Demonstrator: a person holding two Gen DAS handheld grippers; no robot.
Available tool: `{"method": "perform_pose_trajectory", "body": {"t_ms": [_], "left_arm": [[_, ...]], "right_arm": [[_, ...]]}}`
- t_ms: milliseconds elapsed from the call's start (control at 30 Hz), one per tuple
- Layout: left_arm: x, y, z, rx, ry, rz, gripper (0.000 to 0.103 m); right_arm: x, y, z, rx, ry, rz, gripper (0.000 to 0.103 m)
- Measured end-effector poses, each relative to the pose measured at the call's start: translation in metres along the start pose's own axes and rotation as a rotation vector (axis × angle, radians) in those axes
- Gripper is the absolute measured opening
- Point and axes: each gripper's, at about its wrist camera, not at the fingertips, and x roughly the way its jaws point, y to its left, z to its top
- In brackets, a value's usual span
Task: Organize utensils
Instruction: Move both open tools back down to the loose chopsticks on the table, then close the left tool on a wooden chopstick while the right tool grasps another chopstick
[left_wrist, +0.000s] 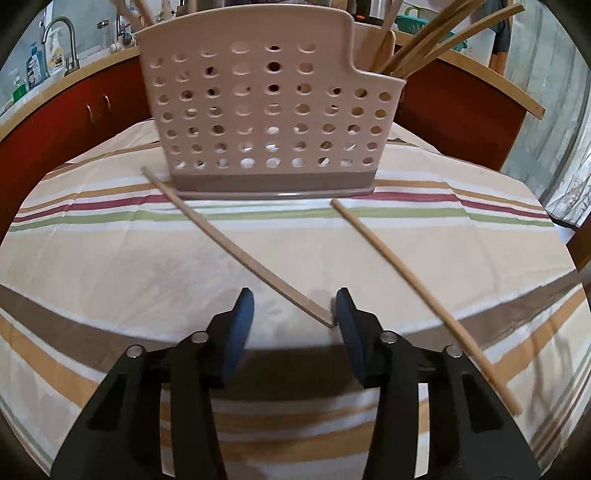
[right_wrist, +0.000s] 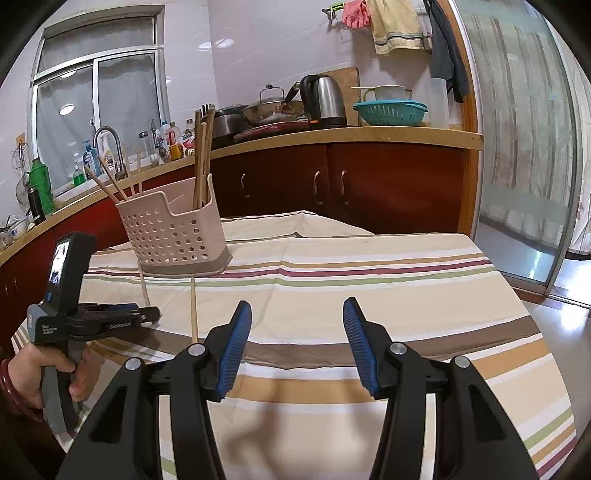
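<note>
Most chopsticks already stand in your holder (left_wrist: 266, 110), two lie loose on the table (left_wrist: 110, 258): one chopstick (left_wrist: 236, 247) ends between your half-open, unpressed left gripper (left_wrist: 295, 314) jaws, the other chopstick (left_wrist: 424, 295) just right; right gripper (right_wrist: 297, 325) half-open, empty.

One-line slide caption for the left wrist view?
Open left gripper straddles the near end of one chopstick on the striped tablecloth, before the perforated utensil holder.

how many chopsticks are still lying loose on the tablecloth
2. One chopstick runs from the utensil holder's base to between the left gripper's open fingers. The other chopstick lies right of it, angling toward the table edge. More stand in the holder.
</note>
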Motion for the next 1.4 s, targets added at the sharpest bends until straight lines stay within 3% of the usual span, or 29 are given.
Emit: {"method": "perform_pose_trajectory", "body": {"t_ms": [133, 233, 533, 600, 700, 833, 967, 1267, 1367, 1400], "left_arm": [[-0.011, 0.027, -0.011, -0.024, -0.002, 0.004, 0.037], [-0.017, 0.047, -0.019, -0.016, 0.001, 0.028, 0.024], [-0.034, 0.105, -0.034, -0.063, -0.007, 0.101, 0.021], [-0.036, 0.116, -0.038, -0.081, -0.016, 0.112, 0.026], [-0.036, 0.115, -0.037, -0.082, -0.022, 0.069, 0.039], [-0.038, 0.107, -0.041, -0.059, -0.032, 0.072, 0.039], [-0.040, 0.116, -0.043, -0.079, -0.040, 0.065, 0.023], [-0.035, 0.108, -0.038, -0.026, -0.024, 0.053, 0.021], [-0.033, 0.109, -0.035, -0.027, -0.013, 0.036, 0.007], [-0.032, 0.109, -0.033, -0.026, -0.010, 0.031, 0.007]], "right_arm": [[-0.002, 0.007, 0.000, -0.010, -0.003, 0.007, 0.051], [-0.001, 0.014, 0.000, -0.018, 0.001, 0.015, 0.051], [0.001, 0.034, -0.006, -0.037, 0.027, 0.034, 0.051], [0.001, 0.037, -0.011, -0.036, 0.032, 0.035, 0.051], [0.002, 0.039, -0.020, -0.028, 0.049, 0.038, 0.051], [0.005, 0.042, -0.034, -0.016, 0.084, 0.041, 0.051], [0.008, 0.047, -0.046, -0.018, 0.116, 0.047, 0.050], [0.011, 0.057, -0.046, -0.049, 0.137, 0.043, 0.049], [0.011, 0.062, -0.048, -0.062, 0.146, 0.042, 0.047], [0.012, 0.063, -0.049, -0.067, 0.154, 0.040, 0.047]]}}
